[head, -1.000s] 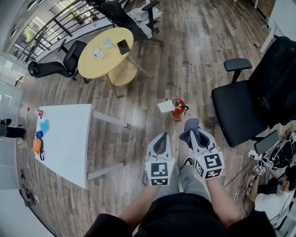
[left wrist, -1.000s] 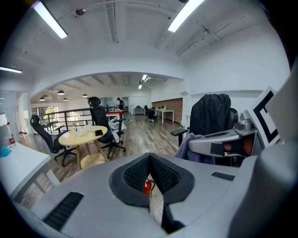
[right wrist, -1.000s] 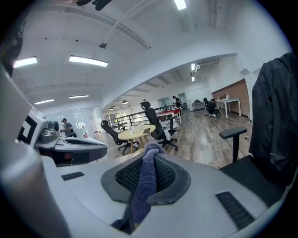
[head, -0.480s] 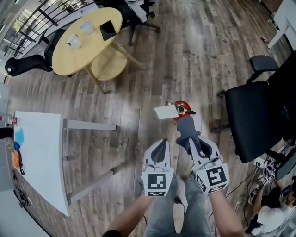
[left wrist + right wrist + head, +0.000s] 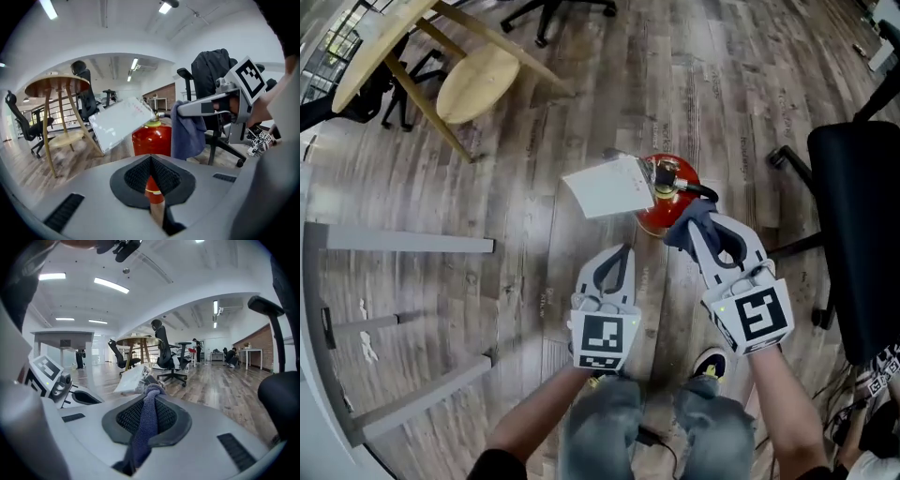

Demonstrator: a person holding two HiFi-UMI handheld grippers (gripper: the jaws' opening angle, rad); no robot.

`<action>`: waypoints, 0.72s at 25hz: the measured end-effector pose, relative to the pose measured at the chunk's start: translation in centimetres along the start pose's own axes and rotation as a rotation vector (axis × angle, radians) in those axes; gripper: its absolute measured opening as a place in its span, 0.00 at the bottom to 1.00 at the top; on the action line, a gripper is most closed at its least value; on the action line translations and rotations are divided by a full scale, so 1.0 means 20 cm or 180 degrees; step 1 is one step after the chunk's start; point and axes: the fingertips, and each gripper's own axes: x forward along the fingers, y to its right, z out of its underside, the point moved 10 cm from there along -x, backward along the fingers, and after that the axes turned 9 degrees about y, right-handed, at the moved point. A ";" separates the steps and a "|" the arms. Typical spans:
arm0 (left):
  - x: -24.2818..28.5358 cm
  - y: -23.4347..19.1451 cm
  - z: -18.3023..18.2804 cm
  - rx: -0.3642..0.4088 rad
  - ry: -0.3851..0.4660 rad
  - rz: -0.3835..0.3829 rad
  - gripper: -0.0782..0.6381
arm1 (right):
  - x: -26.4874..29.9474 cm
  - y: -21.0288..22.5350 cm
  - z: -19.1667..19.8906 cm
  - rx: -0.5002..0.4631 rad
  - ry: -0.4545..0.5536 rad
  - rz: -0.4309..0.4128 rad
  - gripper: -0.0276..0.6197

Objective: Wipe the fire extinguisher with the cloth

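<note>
Right gripper (image 5: 701, 225), clamped on the blue-grey cloth (image 5: 680, 232), is the nearer of the two. Left gripper (image 5: 622, 255), jaws pressed together on nothing, hangs back beside it. On the wooden floor (image 5: 534, 112) the red fire extinguisher (image 5: 649, 217) stands upright, long axis vertical, directly ahead of the right jaws. A white card (image 5: 605, 186) at its neck leans out to the left. The cloth's hanging fold sits at the cylinder's near side, touching or just short; I cannot tell which.
</note>
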 end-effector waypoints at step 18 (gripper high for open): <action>0.36 0.16 0.72 0.0019 0.0666 0.0102 0.12 | 0.05 -0.01 1.15 -0.0322 0.0388 -0.0240 0.09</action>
